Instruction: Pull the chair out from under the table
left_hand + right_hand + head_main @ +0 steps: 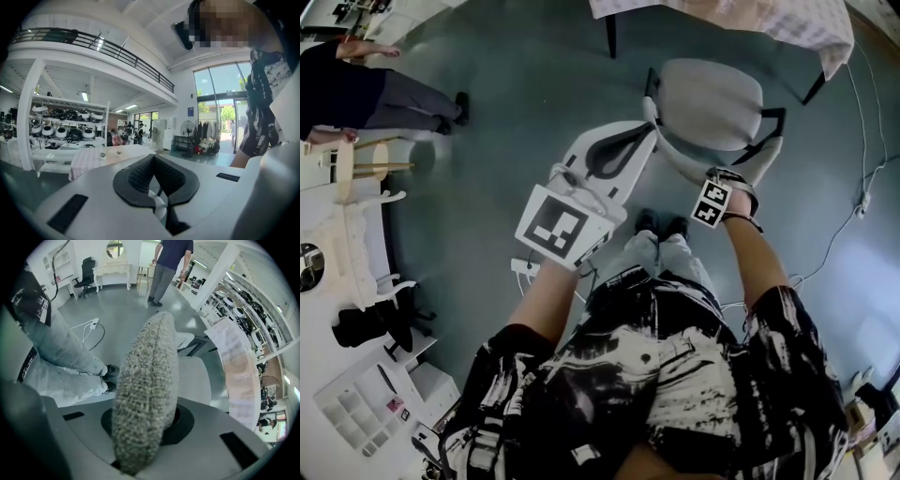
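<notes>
A grey chair with a seat (712, 103) and a woven-fabric backrest (147, 380) stands just before the table with the checked cloth (750, 19). The seat faces the table and the back is toward me. My right gripper (731, 183) points steeply down and is shut on the top edge of the backrest (748, 169), which fills the space between its jaws in the right gripper view. My left gripper (645, 136) is held out level, left of the chair and clear of it. Its black pads (140, 176) meet at the tip with nothing between them.
A person (375, 94) stands at the far left. White desks and shelving (347, 234) line the left side. Cables (853, 216) trail on the floor at the right, and a power strip (525, 265) lies by my left arm. My shoes (661, 223) are right behind the chair.
</notes>
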A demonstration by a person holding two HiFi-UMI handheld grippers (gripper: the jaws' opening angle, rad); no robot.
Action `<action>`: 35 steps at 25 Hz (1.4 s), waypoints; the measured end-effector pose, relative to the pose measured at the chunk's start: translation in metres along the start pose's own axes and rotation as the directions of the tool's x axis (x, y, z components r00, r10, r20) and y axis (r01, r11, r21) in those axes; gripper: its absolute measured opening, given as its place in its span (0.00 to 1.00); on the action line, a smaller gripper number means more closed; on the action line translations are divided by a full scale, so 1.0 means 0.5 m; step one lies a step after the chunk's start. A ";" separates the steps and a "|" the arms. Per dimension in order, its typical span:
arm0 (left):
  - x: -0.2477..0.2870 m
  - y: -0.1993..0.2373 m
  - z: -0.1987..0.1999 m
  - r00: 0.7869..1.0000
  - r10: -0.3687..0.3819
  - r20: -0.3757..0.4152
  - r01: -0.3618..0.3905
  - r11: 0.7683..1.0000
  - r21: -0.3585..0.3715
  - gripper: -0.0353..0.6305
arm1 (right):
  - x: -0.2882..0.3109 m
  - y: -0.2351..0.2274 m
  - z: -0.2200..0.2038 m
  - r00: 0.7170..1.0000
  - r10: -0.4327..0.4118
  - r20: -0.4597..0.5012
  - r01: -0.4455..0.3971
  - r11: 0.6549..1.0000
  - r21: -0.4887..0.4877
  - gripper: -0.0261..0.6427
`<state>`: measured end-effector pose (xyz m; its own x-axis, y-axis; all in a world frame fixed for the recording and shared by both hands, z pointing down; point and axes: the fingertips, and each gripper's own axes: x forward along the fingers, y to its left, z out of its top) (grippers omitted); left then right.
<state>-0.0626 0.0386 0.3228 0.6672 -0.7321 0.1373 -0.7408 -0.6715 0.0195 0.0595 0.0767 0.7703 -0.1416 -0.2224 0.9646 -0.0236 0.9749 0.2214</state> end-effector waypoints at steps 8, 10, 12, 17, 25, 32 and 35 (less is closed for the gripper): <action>0.026 -0.008 -0.039 0.999 -0.034 -0.010 0.034 0.999 0.012 0.06 | 0.035 0.023 -0.034 1.000 0.005 0.006 -0.005 1.000 -0.010 0.12; 0.021 -0.010 -0.034 0.999 -0.041 -0.020 0.041 0.999 0.017 0.06 | 0.025 0.019 -0.033 1.000 -0.007 0.008 0.007 0.999 -0.031 0.13; 0.017 -0.006 -0.024 0.999 -0.045 -0.018 0.045 0.999 0.020 0.06 | 0.015 0.013 -0.026 0.999 -0.035 0.013 0.036 0.997 -0.064 0.18; 0.014 -0.009 -0.004 0.999 -0.049 0.014 0.049 0.999 0.025 0.06 | -0.046 0.021 -0.020 0.994 -0.066 0.086 0.068 0.997 -0.027 0.18; 0.033 -0.010 0.007 0.996 -0.083 0.026 0.081 0.995 0.055 0.06 | -0.346 -0.061 0.047 0.879 -0.270 0.393 0.229 0.962 0.148 0.11; 0.037 -0.019 0.097 0.990 -0.121 0.071 0.115 0.989 0.088 0.06 | -0.775 -0.248 0.194 0.497 -0.517 0.697 0.186 0.848 0.497 0.10; 0.033 -0.030 0.142 0.986 -0.139 0.091 0.129 0.986 0.110 0.06 | -0.936 -0.287 0.217 0.341 -0.583 0.738 0.152 0.809 0.568 0.08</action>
<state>-0.0347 0.0284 0.2547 0.7680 -0.6391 0.0426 -0.6357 -0.7686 -0.0716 0.0217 0.0420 0.2717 -0.7645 -0.6377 0.0946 -0.6031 0.7593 0.2444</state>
